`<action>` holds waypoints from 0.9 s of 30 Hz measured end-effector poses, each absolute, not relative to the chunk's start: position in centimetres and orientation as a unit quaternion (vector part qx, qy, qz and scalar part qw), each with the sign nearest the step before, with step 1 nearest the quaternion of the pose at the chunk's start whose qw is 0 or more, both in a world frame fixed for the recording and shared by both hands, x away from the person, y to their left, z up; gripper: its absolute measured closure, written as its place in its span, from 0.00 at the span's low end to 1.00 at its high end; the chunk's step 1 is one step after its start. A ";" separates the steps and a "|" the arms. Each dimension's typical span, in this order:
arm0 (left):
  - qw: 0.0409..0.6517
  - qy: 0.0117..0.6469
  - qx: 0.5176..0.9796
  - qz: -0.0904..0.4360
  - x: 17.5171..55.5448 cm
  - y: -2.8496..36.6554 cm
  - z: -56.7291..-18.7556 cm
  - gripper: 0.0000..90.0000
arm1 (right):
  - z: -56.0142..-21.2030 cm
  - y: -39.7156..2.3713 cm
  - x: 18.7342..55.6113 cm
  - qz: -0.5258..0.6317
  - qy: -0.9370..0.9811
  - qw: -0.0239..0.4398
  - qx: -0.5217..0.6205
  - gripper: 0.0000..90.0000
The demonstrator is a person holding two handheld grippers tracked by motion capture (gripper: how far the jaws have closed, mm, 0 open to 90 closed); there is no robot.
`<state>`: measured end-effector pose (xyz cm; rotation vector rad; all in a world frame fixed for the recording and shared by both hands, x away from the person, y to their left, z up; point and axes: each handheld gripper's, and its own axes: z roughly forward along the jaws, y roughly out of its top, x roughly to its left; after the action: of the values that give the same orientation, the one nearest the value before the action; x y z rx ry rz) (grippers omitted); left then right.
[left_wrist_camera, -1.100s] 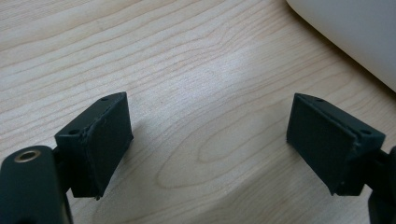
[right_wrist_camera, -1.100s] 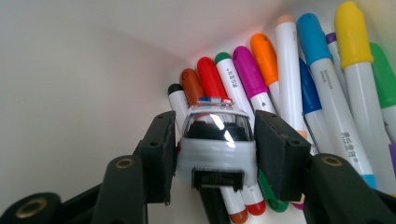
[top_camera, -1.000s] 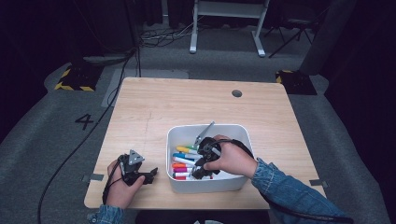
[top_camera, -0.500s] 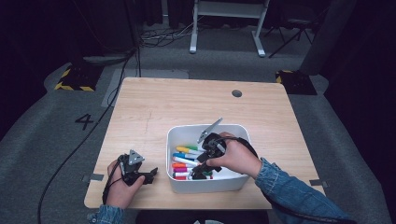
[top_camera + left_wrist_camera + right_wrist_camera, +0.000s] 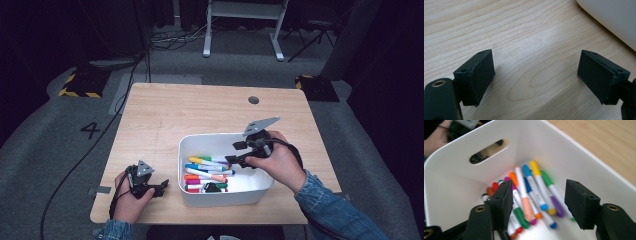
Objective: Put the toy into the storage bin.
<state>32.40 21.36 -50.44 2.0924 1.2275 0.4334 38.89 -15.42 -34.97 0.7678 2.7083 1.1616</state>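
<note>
A white bin [image 5: 197,145] stands on the front right part of the wooden table [image 5: 200,110] and holds several coloured markers [image 5: 207,170]. My right gripper [image 5: 232,160] hovers above the bin's right half, jaws pointing left and down at the markers; its jaws have just been opening and hold nothing. In the right gripper view the markers [image 5: 534,195] lie loose on the bin's floor beyond the open gripper [image 5: 539,205]. My left gripper [image 5: 162,186] rests on the table left of the bin, open and empty. In the left gripper view the open gripper [image 5: 535,75] frames bare wood.
The bin's near corner [image 5: 614,20] sits just right of the left gripper. A cable hole [image 5: 253,100] marks the table's far right. Cables [image 5: 70,170] trail off the table's left side onto the grey floor.
The right hand has lifted up and to the right out of the marker pile, and its jaws have spread apart. The left hand stays put.
</note>
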 end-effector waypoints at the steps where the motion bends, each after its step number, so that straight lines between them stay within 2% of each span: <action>1: 0.332 0.469 0.801 0.167 32.4 21.4 -50.4 0.16 | -34.8 -16.2 39.0 0.386 0.882 0.054 0.263 0.45; 7: 0.325 0.469 0.803 0.173 32.4 21.2 -50.4 0.16 | -34.7 -21.2 39.8 0.383 0.861 0.100 0.319 0.44; 12: 0.326 0.469 0.803 0.171 32.4 21.2 -50.4 0.16 | -35.1 -24.7 40.3 0.381 0.842 0.116 0.363 0.44; 13: 0.325 0.469 0.803 0.172 32.4 21.2 -50.4 0.16 | -35.3 -25.5 40.4 0.380 0.838 0.120 0.373 0.40; 27: 0.328 0.467 0.803 0.174 32.5 21.2 -50.5 0.16 | -37.9 -33.1 40.4 0.349 0.802 0.162 0.456 0.41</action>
<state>32.46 21.23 -50.47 2.1028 1.2219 0.4545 40.40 -33.08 -37.94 1.3028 2.2894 0.9966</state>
